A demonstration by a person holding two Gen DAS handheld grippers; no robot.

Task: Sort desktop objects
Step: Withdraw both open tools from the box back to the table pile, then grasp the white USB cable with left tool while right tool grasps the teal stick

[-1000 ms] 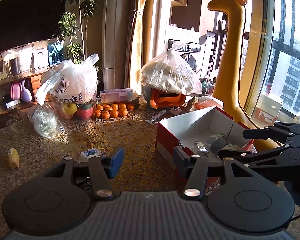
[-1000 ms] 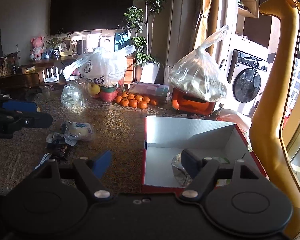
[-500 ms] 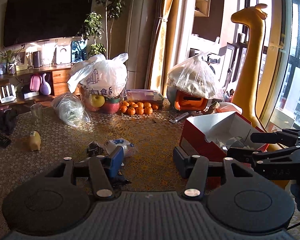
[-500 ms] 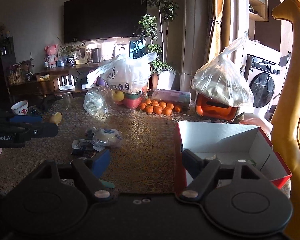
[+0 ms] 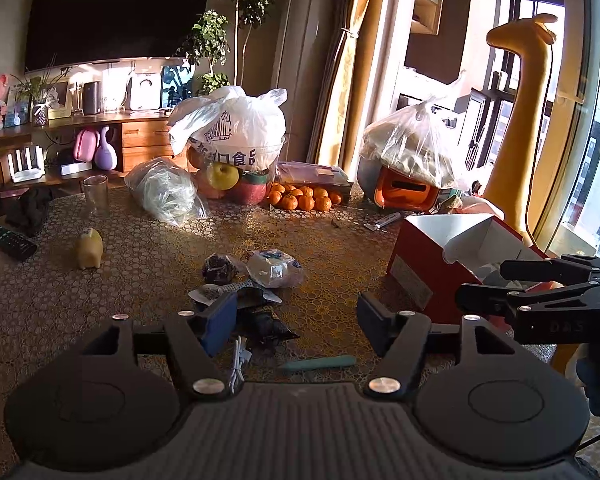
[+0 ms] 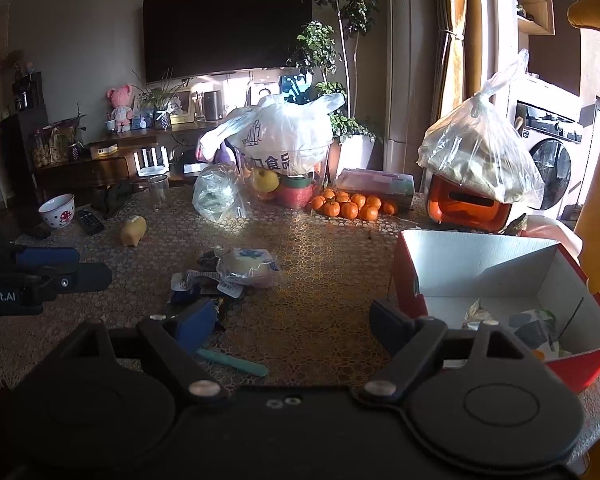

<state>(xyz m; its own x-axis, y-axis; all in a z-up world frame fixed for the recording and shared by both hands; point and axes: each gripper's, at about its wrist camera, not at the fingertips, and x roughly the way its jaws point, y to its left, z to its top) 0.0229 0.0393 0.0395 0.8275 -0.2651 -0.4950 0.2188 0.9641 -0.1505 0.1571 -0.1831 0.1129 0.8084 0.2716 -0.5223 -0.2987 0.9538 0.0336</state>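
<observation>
A pile of small packets [image 5: 252, 280] lies mid-table, with a white and blue wrapped one [image 5: 274, 268] at its far side and a black packet [image 5: 264, 322] nearest. My left gripper [image 5: 296, 320] hovers just over the pile's near edge. Its jaws are opening and its pads press on nothing. A teal stick [image 5: 318, 363] and a white cable [image 5: 238, 360] lie under it. The red box [image 6: 480, 264], white inside, holds several wrappers at the right. My right gripper [image 6: 292, 324] hangs between the pile [image 6: 244, 266] and the box, its jaws opening and empty.
At the table's back stand a bagged fruit bowl [image 5: 236, 152], loose oranges [image 5: 304, 200] and an orange container [image 5: 404, 192] under a plastic bag. On the left are a drinking glass [image 5: 96, 196], a yellow pig figure [image 5: 89, 248] and a remote [image 5: 12, 238]. A yellow giraffe [image 5: 528, 120] stands to the right.
Both grippers have swung left, away from the red box and toward the packet pile, and sunk a little. The jaws of both stand wider than before.
</observation>
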